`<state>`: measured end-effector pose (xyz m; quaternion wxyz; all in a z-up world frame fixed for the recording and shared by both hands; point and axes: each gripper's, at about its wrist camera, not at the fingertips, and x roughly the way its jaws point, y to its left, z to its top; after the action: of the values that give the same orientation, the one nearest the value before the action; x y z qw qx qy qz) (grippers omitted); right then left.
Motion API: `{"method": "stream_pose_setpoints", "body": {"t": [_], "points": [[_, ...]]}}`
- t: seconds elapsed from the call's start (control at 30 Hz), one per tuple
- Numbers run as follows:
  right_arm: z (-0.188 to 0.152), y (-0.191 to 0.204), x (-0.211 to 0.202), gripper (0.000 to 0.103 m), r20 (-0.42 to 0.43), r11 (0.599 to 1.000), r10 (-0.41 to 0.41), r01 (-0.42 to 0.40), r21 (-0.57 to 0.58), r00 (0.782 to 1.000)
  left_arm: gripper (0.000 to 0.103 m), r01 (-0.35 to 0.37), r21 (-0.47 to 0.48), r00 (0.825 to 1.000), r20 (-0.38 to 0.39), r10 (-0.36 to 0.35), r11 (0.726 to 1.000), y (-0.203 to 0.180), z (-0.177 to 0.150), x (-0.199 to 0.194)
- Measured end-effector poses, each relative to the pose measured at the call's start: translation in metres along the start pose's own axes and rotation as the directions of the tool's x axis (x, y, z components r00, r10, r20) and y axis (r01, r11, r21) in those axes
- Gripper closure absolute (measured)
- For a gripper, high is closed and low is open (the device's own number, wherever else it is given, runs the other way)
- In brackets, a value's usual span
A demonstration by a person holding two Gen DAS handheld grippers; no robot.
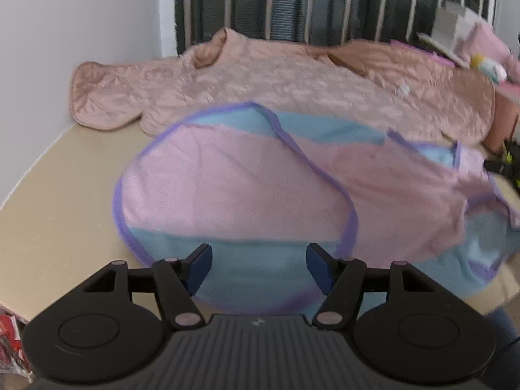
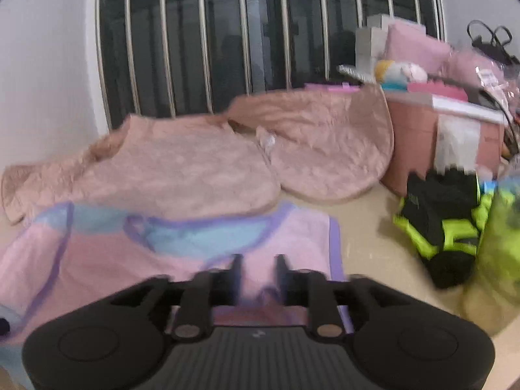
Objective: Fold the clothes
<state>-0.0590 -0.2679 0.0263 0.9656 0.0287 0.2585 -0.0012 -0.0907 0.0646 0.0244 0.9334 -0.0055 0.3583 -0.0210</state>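
Left wrist view shows the pink and blue garment (image 1: 234, 191), trimmed in purple, spread across the middle of the frame on the beige table (image 1: 55, 214). At the bottom centre the left gripper (image 1: 259, 268) stands wide, its blue pads (image 1: 201, 265) clear of the cloth on either side of the garment's blue hem, gripping nothing. Behind the garment, across the upper half, lies a quilted peach jacket (image 1: 260, 87), with a barred window (image 1: 325, 0) beyond it.

From the right wrist view the same garment (image 2: 162, 253) fills the lower left. The right gripper (image 2: 259, 271), at the bottom centre, has its jaws narrowly parted over the pink cloth; blur hides whether the fingers touch it. To the right lies a black and neon-yellow garment (image 2: 445, 224), and a pink box (image 2: 412, 143) stands at the upper right.
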Motion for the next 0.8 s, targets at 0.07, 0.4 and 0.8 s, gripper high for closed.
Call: {"method": "stream_pose_setpoints", "body": {"t": [0.07, 0.4, 0.8], "points": [[0.005, 0.006, 0.013, 0.063, -0.038, 0.999, 0.019, -0.021, -0.038, 0.999, 0.038, -0.023, -0.010, 0.999, 0.032, 0.023, 1.000, 0.010, 0.013, 0.001], [0.006, -0.009, 0.026, 0.095, -0.044, 0.990, -0.091, 0.095, 0.101, 0.995, 0.038, -0.005, -0.005, 0.998, 0.069, 0.005, 1.000, 0.015, 0.059, 0.032], [0.034, 0.081, 0.075, 0.101, -0.182, 0.980, 0.196, -0.201, -0.006, 0.963, 0.038, -0.118, 0.119, 0.993, 0.028, 0.116, 0.986, -0.011, 0.091, 0.095]]}}
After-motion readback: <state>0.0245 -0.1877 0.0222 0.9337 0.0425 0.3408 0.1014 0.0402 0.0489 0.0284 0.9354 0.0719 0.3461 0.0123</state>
